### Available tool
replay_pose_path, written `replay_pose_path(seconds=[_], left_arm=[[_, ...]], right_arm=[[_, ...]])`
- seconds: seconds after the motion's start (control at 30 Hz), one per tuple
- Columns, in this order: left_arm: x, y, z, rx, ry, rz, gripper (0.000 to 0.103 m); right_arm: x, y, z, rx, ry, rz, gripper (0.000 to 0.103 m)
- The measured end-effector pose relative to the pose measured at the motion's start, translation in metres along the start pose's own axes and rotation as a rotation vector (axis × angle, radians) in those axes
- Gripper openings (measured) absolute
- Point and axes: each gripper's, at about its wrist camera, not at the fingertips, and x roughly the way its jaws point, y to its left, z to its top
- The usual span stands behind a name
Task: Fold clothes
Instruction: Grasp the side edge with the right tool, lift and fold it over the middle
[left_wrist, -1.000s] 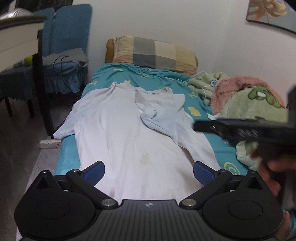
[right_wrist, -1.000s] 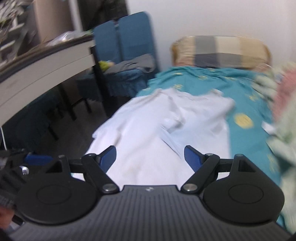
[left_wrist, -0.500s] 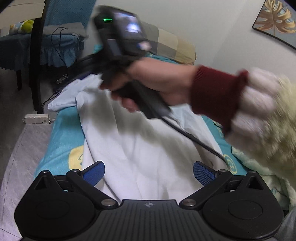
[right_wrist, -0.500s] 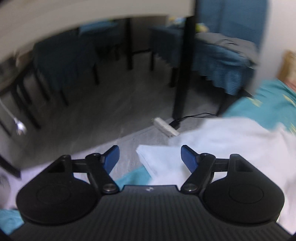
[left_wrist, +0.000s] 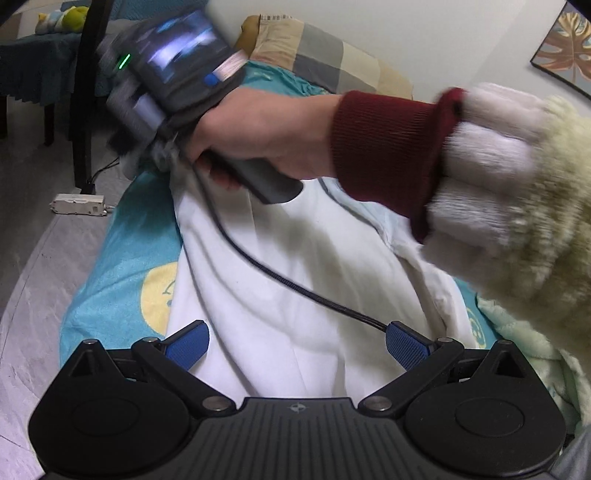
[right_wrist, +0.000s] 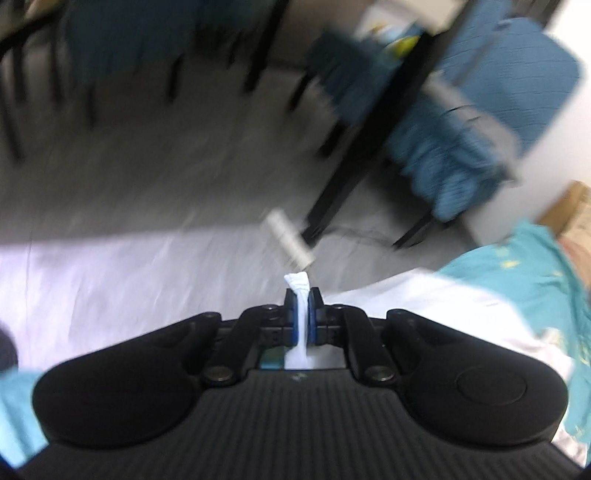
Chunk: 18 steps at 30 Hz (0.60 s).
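Observation:
A white shirt (left_wrist: 280, 280) lies spread on the teal bedsheet (left_wrist: 122, 254). My left gripper (left_wrist: 295, 343) is open and empty, low over the shirt's near hem. My right gripper (right_wrist: 302, 310) is shut on a bunched edge of the white shirt (right_wrist: 298, 284), near the bed's left side. In the left wrist view the right gripper's body (left_wrist: 173, 85) and the hand holding it reach across the shirt, and its fingers are hidden there. The right wrist view is blurred.
A checked pillow (left_wrist: 325, 62) lies at the head of the bed. A green blanket (left_wrist: 535, 332) is heaped at the right. A black table leg (left_wrist: 86, 96), a white power strip (left_wrist: 77, 205) on the floor and blue chairs (right_wrist: 480, 122) stand left of the bed.
My right gripper has swung across to the bed's left side and closed on the shirt's edge. The left gripper stayed open and shifted closer over the hem.

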Motion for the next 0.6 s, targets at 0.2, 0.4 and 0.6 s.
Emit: replay_pose_path(seconds=[0.2,0.4,0.6], left_arm=[[0.000,-0.008,0.003,-0.012,-0.056,-0.001,0.103],[0.011,-0.024,0.007,-0.004,-0.070,0.018,0.103],[0.031,-0.038,0.005,0.042,-0.050,0.075,0.103]], right_arm=[[-0.081,-0.078,-0.018,0.389,-0.156,-0.186,0.008],[-0.112,-0.128,-0.122,0.764,-0.091,-0.307,0.008],[-0.119,-0.127,-0.199,0.932,-0.070,-0.214,0.011]])
